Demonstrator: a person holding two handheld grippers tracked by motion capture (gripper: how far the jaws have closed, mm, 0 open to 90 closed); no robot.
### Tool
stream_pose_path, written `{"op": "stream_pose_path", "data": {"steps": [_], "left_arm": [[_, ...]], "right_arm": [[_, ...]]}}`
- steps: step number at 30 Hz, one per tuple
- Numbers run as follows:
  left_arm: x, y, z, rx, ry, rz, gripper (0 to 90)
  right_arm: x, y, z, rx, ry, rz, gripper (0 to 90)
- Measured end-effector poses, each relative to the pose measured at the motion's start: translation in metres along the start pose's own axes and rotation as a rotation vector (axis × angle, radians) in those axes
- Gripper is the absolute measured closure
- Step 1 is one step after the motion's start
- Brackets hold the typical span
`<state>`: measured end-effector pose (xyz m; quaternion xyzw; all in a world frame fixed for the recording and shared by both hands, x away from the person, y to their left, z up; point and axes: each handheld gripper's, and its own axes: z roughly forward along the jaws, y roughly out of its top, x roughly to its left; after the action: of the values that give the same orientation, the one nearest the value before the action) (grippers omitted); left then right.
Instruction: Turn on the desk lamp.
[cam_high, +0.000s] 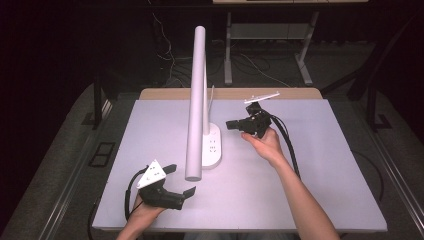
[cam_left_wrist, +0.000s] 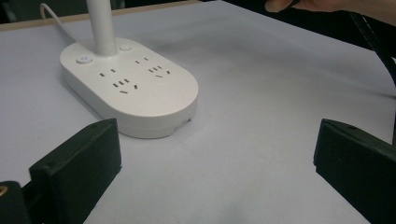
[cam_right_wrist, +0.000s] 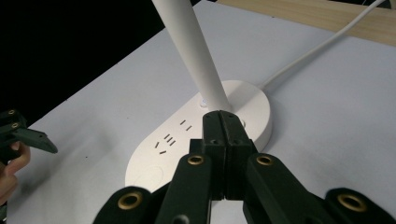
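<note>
Closed right gripper (cam_right_wrist: 226, 154) hiding lamp base (cam_right_wrist: 252, 100) button, lamp head cut off

High view: bench (cam_high: 310, 200) evenly lit from overhead, everything past its edges drops to near black. I get slight glare on the white lamp arm (cam_high: 196, 100) and a soft shadow beside the lamp base (cam_high: 212, 146). Image is soft and low-res, no motion blur. Left gripper view: flat cool light, left claw (cam_left_wrist: 215, 172) pads out of focus up close, base sharp. Right gripper view: right claw (cam_right_wrist: 225, 140) crisp, dark background top left, faint shadow under the base.
</note>
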<state>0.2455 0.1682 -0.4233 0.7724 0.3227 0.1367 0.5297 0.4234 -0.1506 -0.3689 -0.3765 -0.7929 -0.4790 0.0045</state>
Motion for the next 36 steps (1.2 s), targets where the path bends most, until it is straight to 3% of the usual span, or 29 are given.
{"op": "stream_pose_path", "data": {"steps": [15, 21, 25, 26, 28, 32, 36], "left_arm": [[0.000, 0.000, 0.000, -0.002, -0.004, -0.006, 0.0], [0.001, 0.000, 0.000, -0.002, -0.005, -0.006, 0.0], [0.001, 0.000, 0.000, -0.002, -0.004, -0.006, 0.0], [0.001, 0.000, 0.000, -0.002, -0.002, -0.006, 0.0], [0.001, 0.000, 0.000, -0.006, 0.001, -0.009, 0.0], [0.001, 0.000, 0.000, -0.004, 0.001, -0.009, 0.0], [0.001, 0.000, 0.000, -0.003, 0.001, -0.009, 0.0]], "right_arm": [[0.012, -0.019, -0.040, -0.012, -0.003, -0.057, 88.4], [0.018, -0.029, -0.057, -0.027, -0.022, -0.063, 48.8], [0.023, -0.040, -0.073, -0.029, -0.072, -0.055, 19.6], [0.023, -0.040, -0.073, -0.029, -0.072, -0.055, 19.6], [0.024, -0.050, -0.081, -0.029, -0.097, -0.051, 10.0], [0.024, -0.062, -0.090, -0.012, -0.129, -0.045, 0.4], [0.022, -0.077, -0.103, -0.024, -0.133, -0.033, 0.0]]}}
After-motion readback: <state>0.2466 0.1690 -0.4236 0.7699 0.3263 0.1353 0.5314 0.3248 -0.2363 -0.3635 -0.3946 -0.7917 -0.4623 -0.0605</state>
